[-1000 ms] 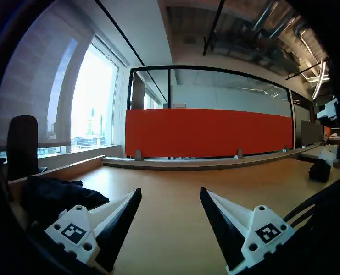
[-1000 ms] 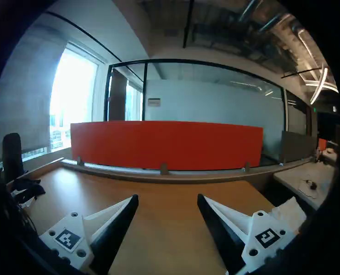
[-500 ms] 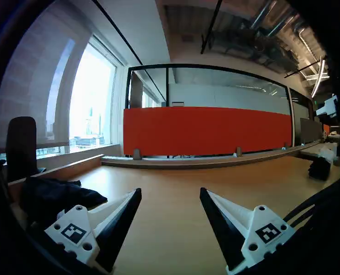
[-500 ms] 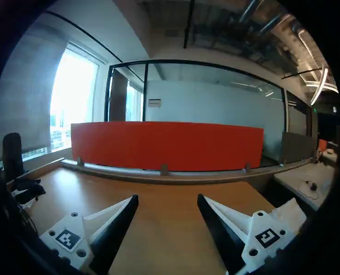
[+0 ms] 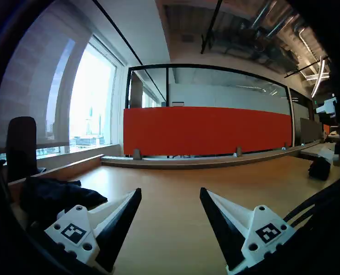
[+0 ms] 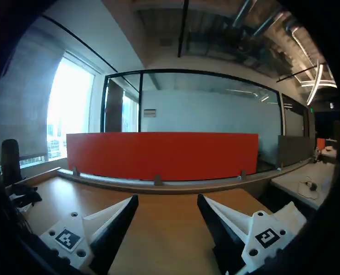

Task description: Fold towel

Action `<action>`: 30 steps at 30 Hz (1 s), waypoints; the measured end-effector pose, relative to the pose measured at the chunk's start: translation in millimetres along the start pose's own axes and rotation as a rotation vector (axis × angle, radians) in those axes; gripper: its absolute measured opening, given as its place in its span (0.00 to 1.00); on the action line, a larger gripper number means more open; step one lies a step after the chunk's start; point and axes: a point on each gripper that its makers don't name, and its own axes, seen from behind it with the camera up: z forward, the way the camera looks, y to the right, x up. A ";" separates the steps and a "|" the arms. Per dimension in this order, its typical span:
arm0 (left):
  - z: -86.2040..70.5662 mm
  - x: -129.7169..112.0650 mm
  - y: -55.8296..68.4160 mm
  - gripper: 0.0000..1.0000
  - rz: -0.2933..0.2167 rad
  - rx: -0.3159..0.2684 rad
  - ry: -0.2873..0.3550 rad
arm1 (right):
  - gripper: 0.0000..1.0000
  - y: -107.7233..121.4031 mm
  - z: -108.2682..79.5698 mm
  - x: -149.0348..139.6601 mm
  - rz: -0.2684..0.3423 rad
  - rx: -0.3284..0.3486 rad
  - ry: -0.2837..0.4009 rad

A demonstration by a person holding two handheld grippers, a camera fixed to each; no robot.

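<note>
left claw (image 5: 170,191), right claw (image 6: 167,198) released over the counter (image 5: 170,233)
both empty; dark cloth heap (image 5: 55,195) at lower left of the left gripper view

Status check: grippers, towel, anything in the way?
Left gripper open, right gripper open, both empty over desk. Dark cloth bunched at desk's left edge, untouched. Orange divider far behind, not in the way.

Hand-held gripper (image 5: 170,190) (jaws apart) hangs over a wooden desk (image 5: 243,178) near dark cloth (image 5: 55,197).
</note>
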 end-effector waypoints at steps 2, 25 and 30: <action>0.4 -0.8 0.0 0.94 0.000 0.000 0.000 | 0.99 6.4 1.2 -4.4 0.000 -0.002 -0.001; 0.5 -4.5 0.0 0.94 0.000 0.000 0.001 | 0.99 34.8 -1.5 -85.3 0.037 -0.039 0.038; 0.7 -4.8 0.1 0.94 0.000 0.000 0.001 | 1.00 30.6 -0.1 -102.3 0.033 -0.026 0.050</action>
